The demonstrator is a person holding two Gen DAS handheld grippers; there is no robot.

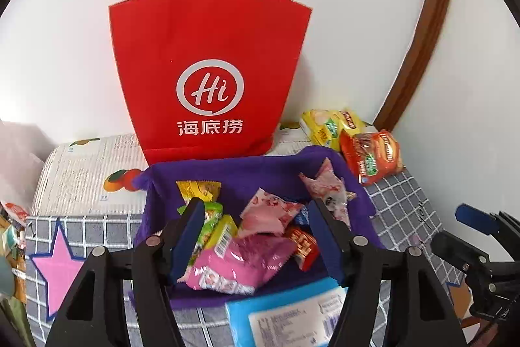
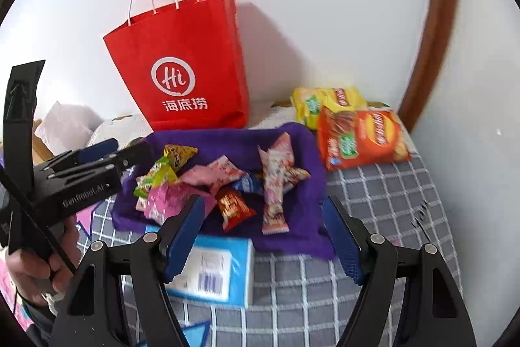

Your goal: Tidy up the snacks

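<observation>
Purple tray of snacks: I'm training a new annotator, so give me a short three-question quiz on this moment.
1. True or false: the red paper bag stands upright behind the purple tray.
2. Where do the two chip bags, yellow and orange, lie? A) inside the tray B) on the checked cloth beside the tray C) inside the red bag
3. What does the left gripper hold?

Key: 1 true; 2 B; 3 nothing, its jaws stand open above the tray.

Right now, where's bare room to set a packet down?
Open checked cloth right of the purple tray, below the orange chip bag. Crowded: the tray itself, and its front edge by the blue-and-white pack.
</observation>
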